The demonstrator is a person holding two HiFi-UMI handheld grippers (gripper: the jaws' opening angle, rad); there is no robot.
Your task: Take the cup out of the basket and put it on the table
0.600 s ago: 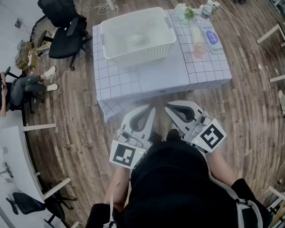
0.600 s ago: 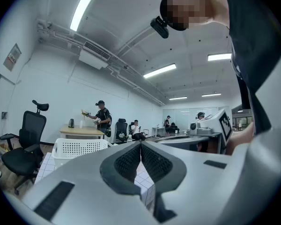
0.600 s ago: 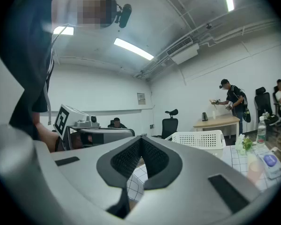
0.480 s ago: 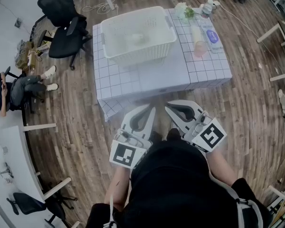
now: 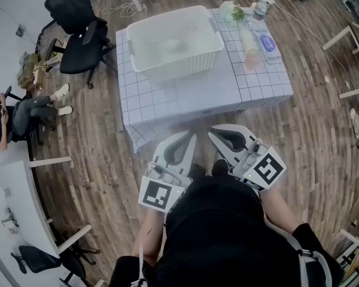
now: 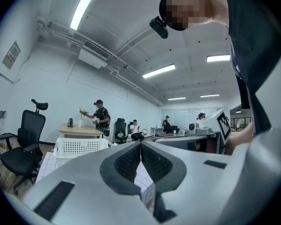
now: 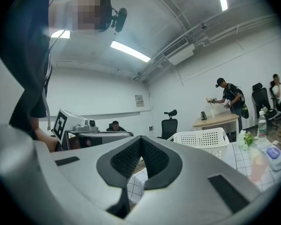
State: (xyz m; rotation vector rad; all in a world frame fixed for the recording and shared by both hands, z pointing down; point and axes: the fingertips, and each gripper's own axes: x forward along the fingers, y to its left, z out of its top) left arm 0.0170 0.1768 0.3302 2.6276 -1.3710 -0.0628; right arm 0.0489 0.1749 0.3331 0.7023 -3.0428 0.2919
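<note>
Almost nothing has changed in the last half second. Left tongs [image 5: 188,139] and right tongs [image 5: 214,135] sit in the same spot, tucked against the person's chest, tips aimed toward 12 o'clock. Only the head view nudges, so the worktop [image 5: 191,97] slides slightly up in frame.

Both tongs are closed, pads pressed together with nothing between them; each gripper view confirms it.

Cup [image 5: 172,43] is inside the white basket [image 5: 178,64], near its middle. It's a pale blurry shape, can't tell if upright or tipped. Basket sits at the 11 o'clock part of the worktop, well apart from both tongs. Bottles [image 5: 264,40] line the 2 o'clock edge. Bare tiles at 6 o'clock of the basket look like the likely drop spot.

Judgement: task not started, reach not begun. One pair of tongs needs to open and travel toward 12 o'clock, over the basket rim.
</note>
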